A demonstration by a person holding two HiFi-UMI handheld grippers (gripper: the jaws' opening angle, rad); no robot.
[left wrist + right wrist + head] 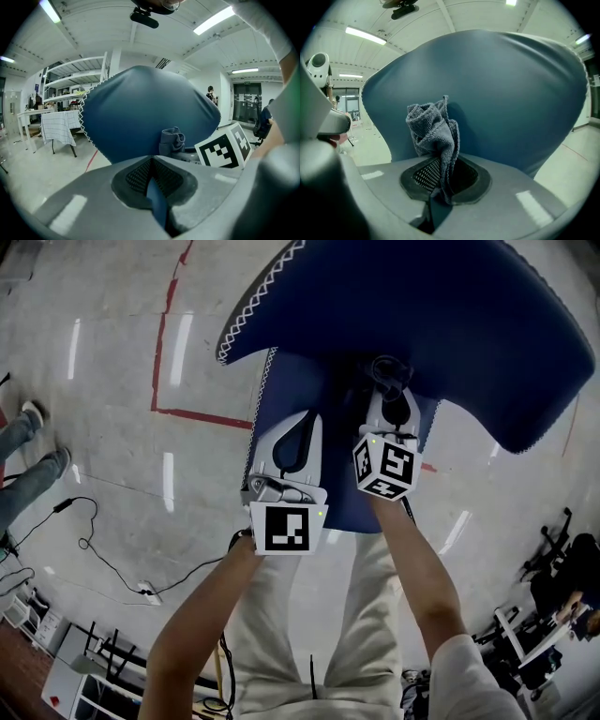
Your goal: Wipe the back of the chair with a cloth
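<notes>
Over concrete floor (pixel 112 352), right tongs (pixel 439 174) pinch the cloth (pixel 433 126) near the chair back (pixel 511 93); left tongs (pixel 151 174) pressed together.

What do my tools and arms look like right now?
The left tool and right tool have pale grey shells with black mesh pads, each carrying a white cube with black square markers. The arms are bare; a short white sleeve shows on the right.

A pale grey polished floor (pixel 112 352), crossed by a red tape line (pixel 161 343), spreads beneath the blue chair (pixel 450 324), with a thin black cable (pixel 111 565) trailing to a white socket block (pixel 148 594) and a bystander's shoes (pixel 34 412) at the left edge.
</notes>
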